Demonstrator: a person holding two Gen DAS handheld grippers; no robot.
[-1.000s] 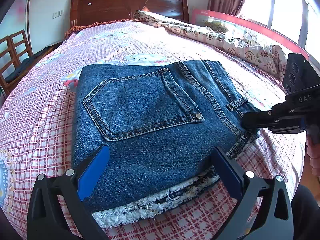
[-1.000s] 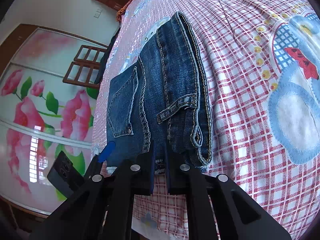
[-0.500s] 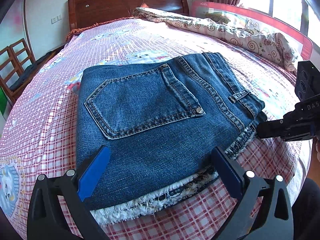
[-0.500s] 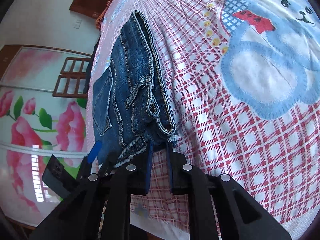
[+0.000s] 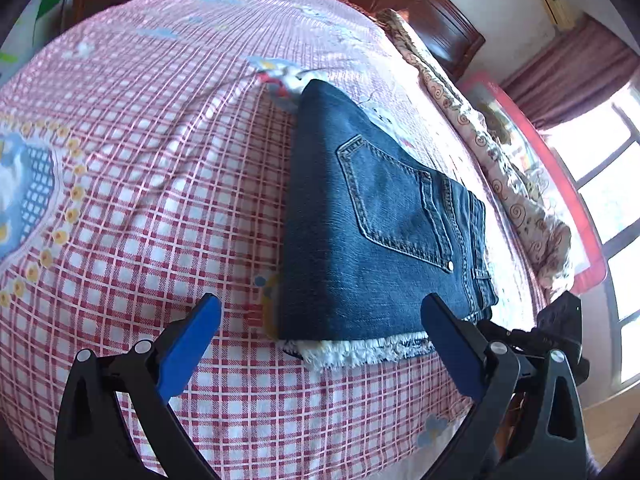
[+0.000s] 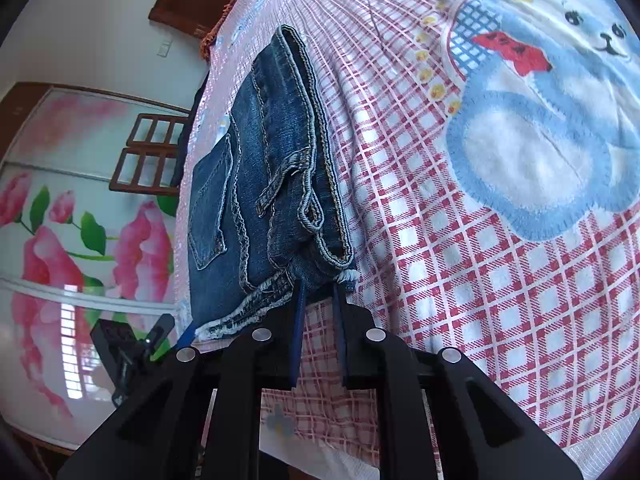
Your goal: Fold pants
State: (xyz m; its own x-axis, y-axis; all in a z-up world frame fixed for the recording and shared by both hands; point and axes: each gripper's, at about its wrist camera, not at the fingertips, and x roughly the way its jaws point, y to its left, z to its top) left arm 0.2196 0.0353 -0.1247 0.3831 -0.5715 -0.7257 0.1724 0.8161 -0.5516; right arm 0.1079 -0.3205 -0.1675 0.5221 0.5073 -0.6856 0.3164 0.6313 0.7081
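**Left gripper swings off the jeans; right gripper stays at the frayed corner**

Since a second ago the left gripper has swung away to the left, so the folded pants, which then lay between its fingers, now lie mostly to the right of its centre, and the right gripper's narrow gap has opened a little.

Left wrist view: the left gripper [image 5: 320, 340] has its blue-padded fingers spread wide, holding nothing, above the red-and-white checked bedspread [image 5: 160, 200] near the bed's near edge. The folded pants [image 5: 380, 232] lie flat on the bedspread, back pocket up, white frayed hem toward the near edge. The right finger overlaps the hem's right end. A floral quilt [image 5: 500, 168] is bunched along the bed's far side.

Right wrist view: the right gripper [image 6: 319, 292] has its fingers set narrowly apart, their tips at the frayed corner of the pants [image 6: 272, 184]; whether they pinch the cloth I cannot tell. A blue bear print [image 6: 540, 140] fills the bedspread [image 6: 440, 300] to the right.
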